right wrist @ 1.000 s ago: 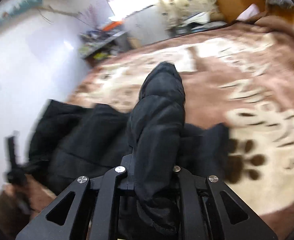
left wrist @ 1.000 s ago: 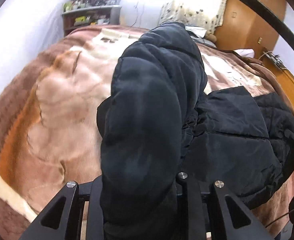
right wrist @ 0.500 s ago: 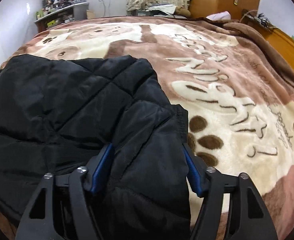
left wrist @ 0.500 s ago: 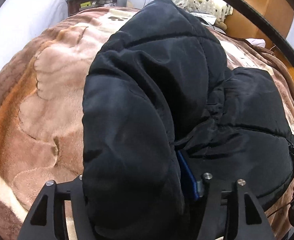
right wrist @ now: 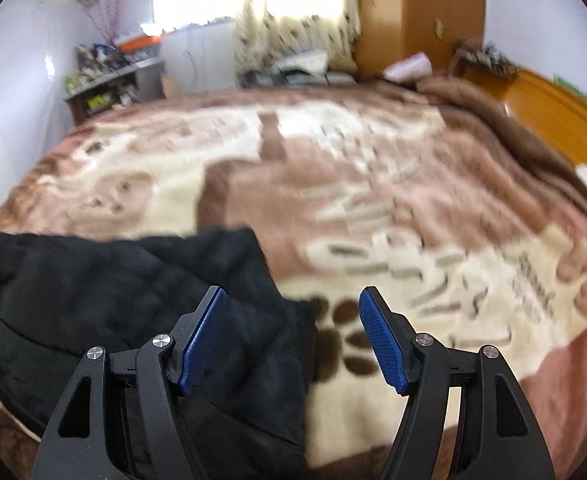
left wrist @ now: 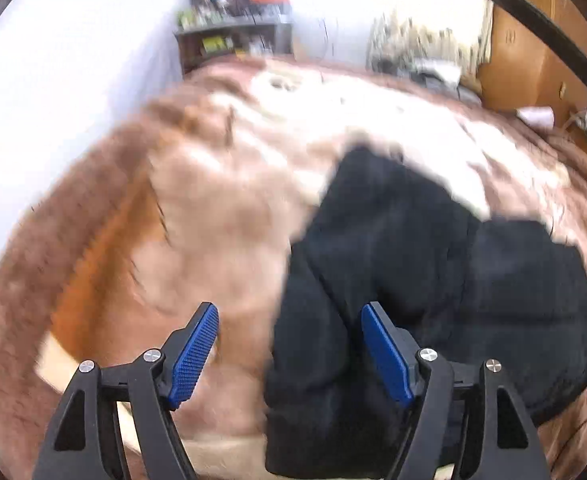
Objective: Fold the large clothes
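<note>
A black quilted puffer jacket [left wrist: 433, 280] lies folded over on a brown and cream blanket [left wrist: 213, 216] that covers the bed. My left gripper [left wrist: 289, 344] is open and empty above the jacket's left edge. In the right wrist view the jacket [right wrist: 125, 288] lies at the lower left on the blanket [right wrist: 373, 200]. My right gripper [right wrist: 291, 336] is open and empty above the jacket's right edge. Both views are blurred by motion.
A cluttered shelf [right wrist: 109, 80] stands against the far wall past the bed. A wooden wardrobe [right wrist: 417, 16] and curtained window [right wrist: 289, 8] are behind the bed. A wooden headboard [right wrist: 553, 112] is at the right.
Both grippers let go of the black jacket, opened and pulled back and up. The sleeves they held now lie folded over the jacket body on the blanket.
</note>
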Demonstrator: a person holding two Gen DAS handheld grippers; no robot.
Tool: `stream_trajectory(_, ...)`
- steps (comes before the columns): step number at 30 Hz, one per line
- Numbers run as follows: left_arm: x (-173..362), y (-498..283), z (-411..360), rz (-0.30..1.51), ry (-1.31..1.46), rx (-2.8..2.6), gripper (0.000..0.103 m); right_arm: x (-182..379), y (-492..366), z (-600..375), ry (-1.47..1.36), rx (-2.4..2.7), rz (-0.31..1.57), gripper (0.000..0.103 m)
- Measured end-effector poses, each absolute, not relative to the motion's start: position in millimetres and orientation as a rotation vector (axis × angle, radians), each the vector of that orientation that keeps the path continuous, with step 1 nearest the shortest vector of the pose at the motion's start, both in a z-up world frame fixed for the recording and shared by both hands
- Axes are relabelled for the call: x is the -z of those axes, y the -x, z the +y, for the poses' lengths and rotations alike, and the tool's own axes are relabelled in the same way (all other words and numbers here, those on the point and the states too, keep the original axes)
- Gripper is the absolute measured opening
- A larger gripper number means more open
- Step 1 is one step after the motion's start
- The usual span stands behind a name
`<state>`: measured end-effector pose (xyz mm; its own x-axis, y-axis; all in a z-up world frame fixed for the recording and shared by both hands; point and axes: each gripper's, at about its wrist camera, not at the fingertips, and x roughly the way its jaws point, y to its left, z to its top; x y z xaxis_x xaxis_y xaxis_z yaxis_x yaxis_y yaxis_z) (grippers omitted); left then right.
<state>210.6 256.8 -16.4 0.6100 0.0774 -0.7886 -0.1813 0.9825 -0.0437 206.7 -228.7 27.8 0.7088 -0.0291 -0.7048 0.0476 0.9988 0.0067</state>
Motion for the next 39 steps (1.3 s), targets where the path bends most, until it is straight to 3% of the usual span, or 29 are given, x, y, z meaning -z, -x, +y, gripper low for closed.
stream_trajectory(5, -8, -235, 234, 0.85, 0.122, -0.011, 0.073, -24, -226, -184, 0.045, -0.14, 0.811, 0.069)
stream_trajectory(13, 74, -298, 211, 1.084, 0.069, -0.048, 0.074, 67, -283, -176, 0.077, -0.083, 1.087, 0.069)
stream_trajectory(17, 89, -312, 218, 1.126, 0.064, -0.051, 0.079, 85, -303, -191, -0.025, -0.074, 1.163, 0.069)
stream_trajectory(26, 116, -319, 208, 1.193, 0.087, -0.086, 0.081, 104, -312, -185, -0.04, -0.058, 1.28, 0.069)
stream_trajectory(30, 104, -321, 212, 1.216, 0.138, -0.116, 0.083, 89, -312, -187, -0.055, -0.025, 1.28, 0.069)
stream_trajectory(39, 30, -258, 223, 1.091, 0.299, -0.043, 0.081, -7, -233, -192, -0.185, -0.028, 1.032, 0.069)
